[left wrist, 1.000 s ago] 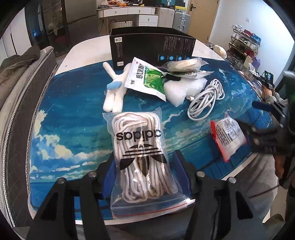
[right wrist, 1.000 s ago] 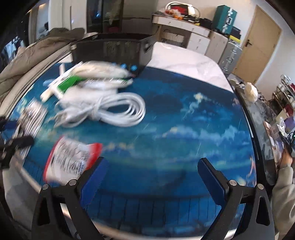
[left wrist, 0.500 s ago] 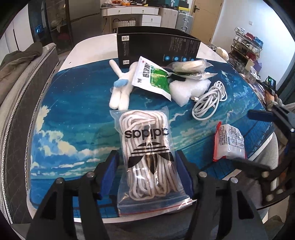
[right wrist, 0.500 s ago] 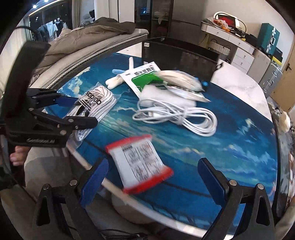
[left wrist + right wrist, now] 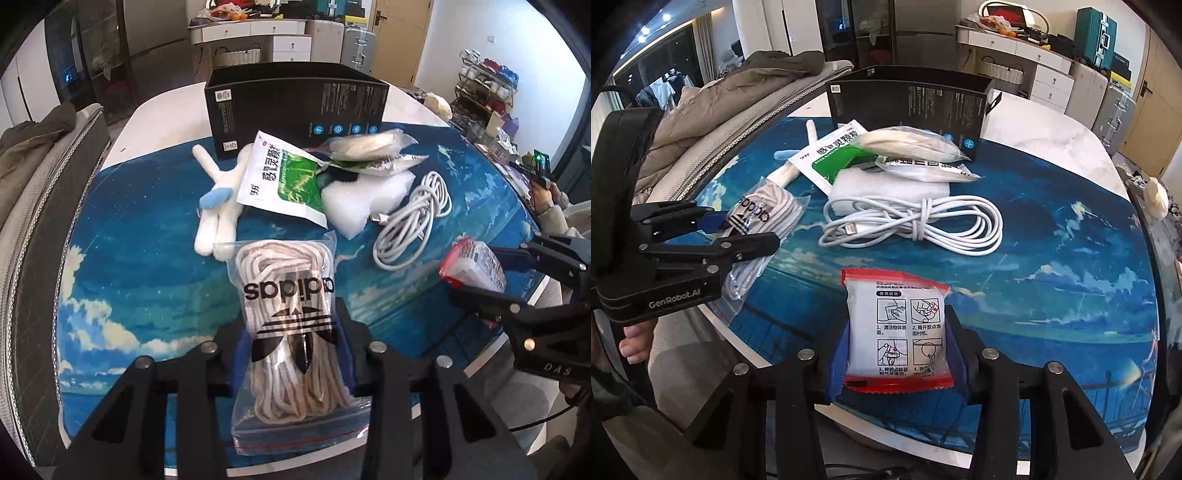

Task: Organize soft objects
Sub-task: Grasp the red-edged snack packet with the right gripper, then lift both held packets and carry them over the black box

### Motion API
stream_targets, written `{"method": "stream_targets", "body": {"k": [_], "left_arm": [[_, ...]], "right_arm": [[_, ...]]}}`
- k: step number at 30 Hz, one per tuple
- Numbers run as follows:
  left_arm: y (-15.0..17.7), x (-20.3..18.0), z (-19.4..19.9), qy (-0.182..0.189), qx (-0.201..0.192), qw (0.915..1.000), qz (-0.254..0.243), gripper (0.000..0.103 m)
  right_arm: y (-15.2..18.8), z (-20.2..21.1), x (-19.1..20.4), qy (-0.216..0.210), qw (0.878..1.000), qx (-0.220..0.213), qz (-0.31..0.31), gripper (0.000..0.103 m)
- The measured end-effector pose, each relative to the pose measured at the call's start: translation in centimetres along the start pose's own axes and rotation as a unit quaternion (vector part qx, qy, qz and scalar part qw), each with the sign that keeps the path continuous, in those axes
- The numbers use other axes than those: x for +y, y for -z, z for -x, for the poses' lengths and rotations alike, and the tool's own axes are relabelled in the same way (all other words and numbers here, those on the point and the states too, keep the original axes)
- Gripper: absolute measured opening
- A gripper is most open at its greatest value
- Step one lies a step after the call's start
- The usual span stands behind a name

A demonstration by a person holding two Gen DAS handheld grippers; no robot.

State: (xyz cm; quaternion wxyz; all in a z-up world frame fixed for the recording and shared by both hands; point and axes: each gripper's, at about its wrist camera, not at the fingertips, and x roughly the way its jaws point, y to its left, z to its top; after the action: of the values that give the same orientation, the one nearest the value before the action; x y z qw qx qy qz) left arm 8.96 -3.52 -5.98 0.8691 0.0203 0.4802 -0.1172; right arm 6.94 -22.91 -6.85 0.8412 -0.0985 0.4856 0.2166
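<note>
Soft packs at the near mat (image 5: 122,258) edge: shoelace bag (image 5: 291,325) pinched in left gripper (image 5: 291,354), red-edged sachet (image 5: 899,332) in right gripper (image 5: 897,354), jaws just closing. Lifting evenly, squeezing lightly, heading for the black box (image 5: 295,99).

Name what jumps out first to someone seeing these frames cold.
Both grippers have just closed on bags at the near table edge: the left gripper on the bag of white laces, the right gripper on the red-edged sachet. Behind them, a white cable and an open black box.
</note>
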Motion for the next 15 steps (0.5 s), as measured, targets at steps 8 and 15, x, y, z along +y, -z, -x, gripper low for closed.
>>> {"method": "stream_targets", "body": {"k": [8,15], "left_arm": [[0.8,0.2,0.0,0.012,0.001,0.9999,0.007,0.044],[0.5,0.1,0.5,0.0,-0.001,1.0,0.001,0.037]], "right_arm": [[0.0,-0.5,-0.1,-0.001,1.0,-0.002,-0.004,0.046],[-0.3,0.4,0.4,0.017,1.0,-0.022,0.002,0.046]]}}
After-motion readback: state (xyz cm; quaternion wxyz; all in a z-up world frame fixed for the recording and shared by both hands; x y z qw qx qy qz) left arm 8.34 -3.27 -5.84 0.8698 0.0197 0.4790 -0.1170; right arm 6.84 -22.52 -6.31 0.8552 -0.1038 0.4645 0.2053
